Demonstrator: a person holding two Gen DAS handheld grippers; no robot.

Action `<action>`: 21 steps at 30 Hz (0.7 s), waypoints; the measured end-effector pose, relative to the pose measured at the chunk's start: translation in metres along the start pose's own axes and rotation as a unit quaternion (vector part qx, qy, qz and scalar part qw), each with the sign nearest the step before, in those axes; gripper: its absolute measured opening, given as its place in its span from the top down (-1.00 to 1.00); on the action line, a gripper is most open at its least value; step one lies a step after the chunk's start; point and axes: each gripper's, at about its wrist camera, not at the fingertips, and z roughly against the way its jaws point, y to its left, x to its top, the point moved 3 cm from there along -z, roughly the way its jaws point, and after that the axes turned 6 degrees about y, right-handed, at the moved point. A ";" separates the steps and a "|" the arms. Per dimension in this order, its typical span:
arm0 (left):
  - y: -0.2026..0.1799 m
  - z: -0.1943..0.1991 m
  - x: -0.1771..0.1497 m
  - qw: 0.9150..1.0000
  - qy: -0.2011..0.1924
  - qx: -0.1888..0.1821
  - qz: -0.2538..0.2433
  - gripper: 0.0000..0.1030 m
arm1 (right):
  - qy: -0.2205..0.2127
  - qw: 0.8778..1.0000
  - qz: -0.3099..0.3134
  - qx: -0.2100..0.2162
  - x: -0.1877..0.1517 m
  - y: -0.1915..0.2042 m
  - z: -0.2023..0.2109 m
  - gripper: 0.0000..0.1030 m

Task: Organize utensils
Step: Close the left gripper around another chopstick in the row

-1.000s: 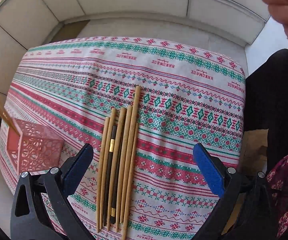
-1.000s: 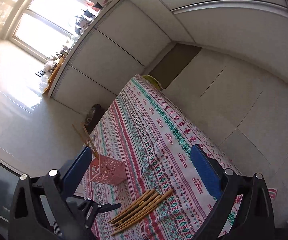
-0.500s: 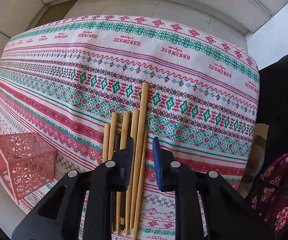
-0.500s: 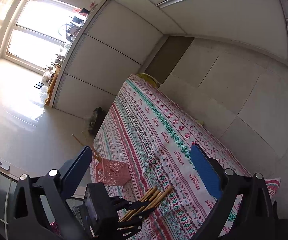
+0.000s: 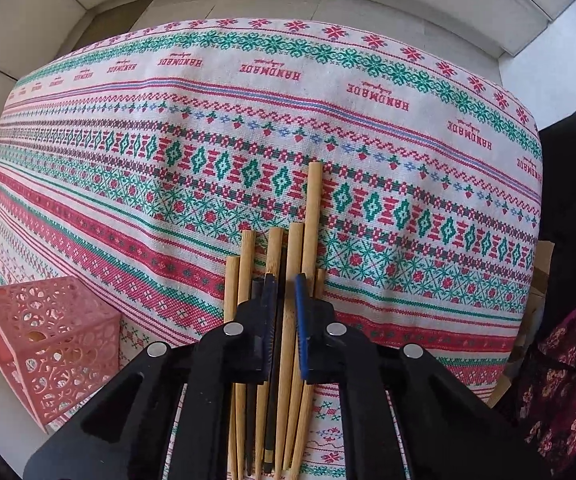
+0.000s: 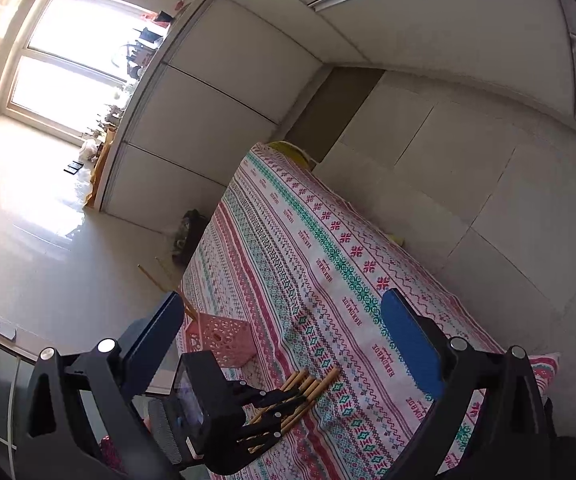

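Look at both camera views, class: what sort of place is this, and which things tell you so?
Probably a room in a home. A table under a patterned tablecloth printed "HANDMADE" holds chopsticks and a pink holder. Plain cabinet panels, a tiled floor and a sunlit window stand around it.

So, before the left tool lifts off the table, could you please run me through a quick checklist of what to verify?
1. Left tool closed: ok, its jaws have just been closing and now stand nearly together.
2. Something gripped: ok, a chopstick sits between the pads; whether the dark one beside it is also caught, cannot tell.
3. Other chopsticks free of the grip: cannot tell, they lie tight against it.
4. Pink holder upright and open: ok.
5. Holder has room: ok, only a few sticks in it.
6. Right tool clear of the way: ok, open, empty and above the table.
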 end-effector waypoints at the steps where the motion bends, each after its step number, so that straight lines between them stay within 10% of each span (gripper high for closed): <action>1: -0.004 -0.001 0.001 1.000 0.001 0.002 -0.004 0.93 | 0.001 1.000 -0.001 -0.001 0.000 -0.001 0.000 -0.86; 15: 0.001 -0.018 0.033 0.998 0.031 -0.045 -0.009 0.86 | 0.000 1.000 -0.018 -0.012 0.005 -0.011 0.003 -0.86; 21: 0.011 -0.011 0.025 0.994 -0.028 -0.043 0.099 0.83 | 0.014 0.999 -0.021 -0.031 0.003 -0.013 -0.004 -0.86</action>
